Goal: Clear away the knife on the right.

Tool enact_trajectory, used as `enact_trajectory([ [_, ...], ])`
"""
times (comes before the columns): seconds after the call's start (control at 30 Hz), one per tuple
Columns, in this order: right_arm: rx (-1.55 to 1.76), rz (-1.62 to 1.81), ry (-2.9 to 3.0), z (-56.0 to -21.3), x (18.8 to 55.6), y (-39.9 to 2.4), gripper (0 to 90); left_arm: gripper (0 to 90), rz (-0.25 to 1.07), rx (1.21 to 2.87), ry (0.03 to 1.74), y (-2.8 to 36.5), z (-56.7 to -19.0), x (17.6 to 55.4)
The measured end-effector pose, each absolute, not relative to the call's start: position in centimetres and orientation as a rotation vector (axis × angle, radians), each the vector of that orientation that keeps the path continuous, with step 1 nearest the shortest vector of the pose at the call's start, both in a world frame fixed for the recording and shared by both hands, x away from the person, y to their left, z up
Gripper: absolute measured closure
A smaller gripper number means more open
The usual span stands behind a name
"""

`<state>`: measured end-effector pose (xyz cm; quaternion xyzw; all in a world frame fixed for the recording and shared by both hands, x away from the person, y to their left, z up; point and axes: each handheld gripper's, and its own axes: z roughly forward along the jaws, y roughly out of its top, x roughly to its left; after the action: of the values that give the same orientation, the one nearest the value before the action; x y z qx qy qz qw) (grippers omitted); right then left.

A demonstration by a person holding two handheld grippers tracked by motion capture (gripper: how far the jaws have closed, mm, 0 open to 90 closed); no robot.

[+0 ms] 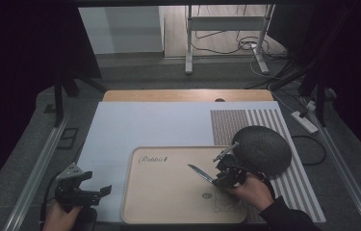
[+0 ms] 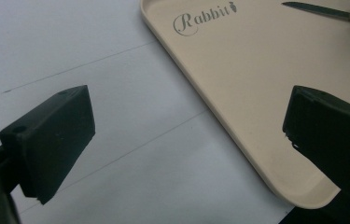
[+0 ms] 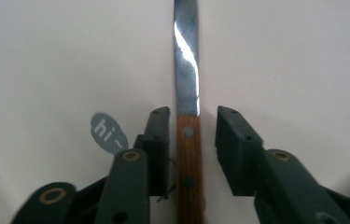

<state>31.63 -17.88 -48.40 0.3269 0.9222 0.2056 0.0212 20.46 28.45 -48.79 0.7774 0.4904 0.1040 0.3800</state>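
Note:
A knife with a wooden handle (image 3: 189, 158) and a steel blade (image 3: 185, 60) lies flat on the cream tray (image 1: 168, 202) printed "Rabbit". In the high view the knife (image 1: 199, 172) points up and left across the tray. My right gripper (image 1: 216, 180) sits over the handle end. Its jaws (image 3: 192, 121) stand on either side of the handle with a slim gap at each pad, so it is open and not pressing. My left gripper (image 1: 105, 191) rests open and holding nothing over the white mat, left of the tray (image 2: 238, 84); the blade tip (image 2: 317, 9) shows beyond it.
A dark grey domed object (image 1: 262, 149) sits just behind the right hand on a striped mat (image 1: 264, 120). The white mat (image 1: 144, 125) covers the wooden table (image 1: 187, 95). Metal rails run along both sides, and cables and a power strip (image 1: 305, 121) lie on the floor.

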Motion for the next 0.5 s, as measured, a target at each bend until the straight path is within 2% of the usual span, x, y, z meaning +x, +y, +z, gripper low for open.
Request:
enact_trajectory([
  [0.03, 0.986, 0.645, 2.863, -48.1, 31.6, -17.8, 68.7, 2.4, 0.267, 1.985, 1.252, 28.4, -48.8, 20.5],
  [0.13, 0.876, 0.663, 2.893, -47.6, 31.4, -17.0, 89.3, 2.4, 0.269, 1.986, 1.251, 28.4, -48.8, 20.5],
  [0.33, 0.715, 0.599, 2.976, -48.8, 31.4, -14.6, 89.4, 2.4, 0.269, 1.987, 1.251, 28.4, -48.8, 20.5],
  [0.5, 0.741, 0.596, 3.001, -49.9, 31.9, -14.6, 89.3, 2.4, 0.27, 1.987, 1.25, 28.4, -48.8, 20.4],
])
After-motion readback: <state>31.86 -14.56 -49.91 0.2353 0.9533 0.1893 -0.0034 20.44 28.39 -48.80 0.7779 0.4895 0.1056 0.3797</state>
